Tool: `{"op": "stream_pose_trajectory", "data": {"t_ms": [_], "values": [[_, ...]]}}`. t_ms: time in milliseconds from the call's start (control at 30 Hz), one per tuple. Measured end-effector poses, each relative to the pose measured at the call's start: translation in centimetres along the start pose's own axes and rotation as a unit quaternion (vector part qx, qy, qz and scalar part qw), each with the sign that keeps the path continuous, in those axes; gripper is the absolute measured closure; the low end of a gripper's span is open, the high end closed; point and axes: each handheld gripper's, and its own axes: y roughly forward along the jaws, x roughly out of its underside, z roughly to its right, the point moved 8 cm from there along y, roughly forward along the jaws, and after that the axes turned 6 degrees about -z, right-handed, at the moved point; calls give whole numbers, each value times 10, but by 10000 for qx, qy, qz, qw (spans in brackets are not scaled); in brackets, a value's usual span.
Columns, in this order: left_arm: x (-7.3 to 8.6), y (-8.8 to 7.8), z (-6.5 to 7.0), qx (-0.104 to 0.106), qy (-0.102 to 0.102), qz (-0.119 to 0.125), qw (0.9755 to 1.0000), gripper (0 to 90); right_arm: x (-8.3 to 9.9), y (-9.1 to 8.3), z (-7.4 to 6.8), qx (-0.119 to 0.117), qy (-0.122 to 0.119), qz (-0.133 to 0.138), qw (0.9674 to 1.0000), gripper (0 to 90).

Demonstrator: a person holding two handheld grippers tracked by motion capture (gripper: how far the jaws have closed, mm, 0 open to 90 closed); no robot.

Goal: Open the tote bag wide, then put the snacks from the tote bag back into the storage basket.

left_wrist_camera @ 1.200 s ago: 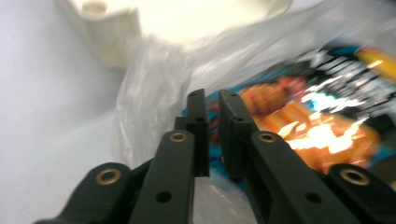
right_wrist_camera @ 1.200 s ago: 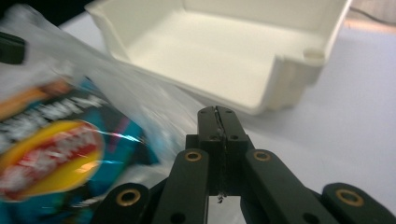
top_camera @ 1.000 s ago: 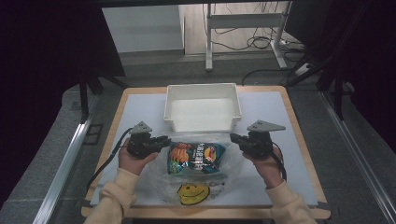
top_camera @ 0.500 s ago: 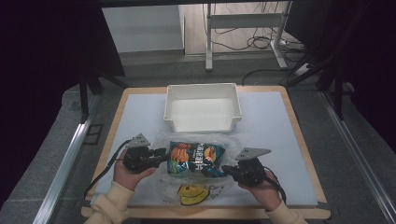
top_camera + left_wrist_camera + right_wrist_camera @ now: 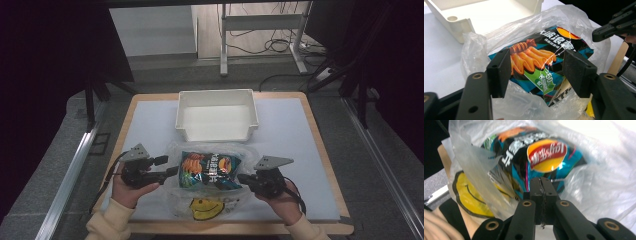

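Observation:
A dark blue and orange chip packet [image 5: 207, 170] [image 5: 531, 52] [image 5: 546, 151] lies inside a clear plastic bag [image 5: 235, 150] [image 5: 474, 47] [image 5: 604, 182] printed with a yellow smiley face [image 5: 205, 209]. My left gripper [image 5: 170, 166] [image 5: 536, 62] stands open at the bag's left end. Its jaws have just been opening, and they straddle the film and the packet's corner without pressing on them. At the bag's right edge my right gripper [image 5: 241, 178] [image 5: 541, 182] is shut, with the bag's film pinched between its pads.
A white rectangular bin [image 5: 215, 93] [image 5: 456, 22] stands empty just beyond the bag, at the middle of the white mat [image 5: 300, 150]. The table's wooden front edge [image 5: 250, 229] runs close under both hands.
Both hands have drawn back toward the front edge. The right gripper has come down to the bag's right edge. The left jaws have spread apart.

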Motion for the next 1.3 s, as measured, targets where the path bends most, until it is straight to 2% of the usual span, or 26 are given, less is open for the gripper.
{"op": "stream_pose_trajectory", "data": {"t_ms": [200, 333, 600, 733, 933, 1100, 1300], "values": [[-1, -5, -2, -12, -10, 65, 10000, 354, -11, -4, -1, 44, -2, 152, 9999, 754], [1, -6, 0, -45, 2, 66, 10000, 334, -14, -6, -1, 127, 49, 190, 9997, 627], [-3, -12, -2, -119, -11, 138, 9998, 315, -17, -9, 1, 212, 121, 203, 9995, 524], [-3, -13, -4, -160, -22, 133, 9998, 311, -21, -3, 2, 227, 122, 100, 9996, 512], [-4, -16, -5, -188, -7, 154, 9997, 308, -26, 15, -2, 288, 33, -130, 9995, 510], [-4, -19, -6, -221, -8, 169, 9996, 308, -20, 24, -3, 274, 41, -340, 9990, 507], [-3, -17, -6, -268, -5, 133, 9996, 305, -7, 36, -10, 138, 28, -676, 9976, 521]]}}
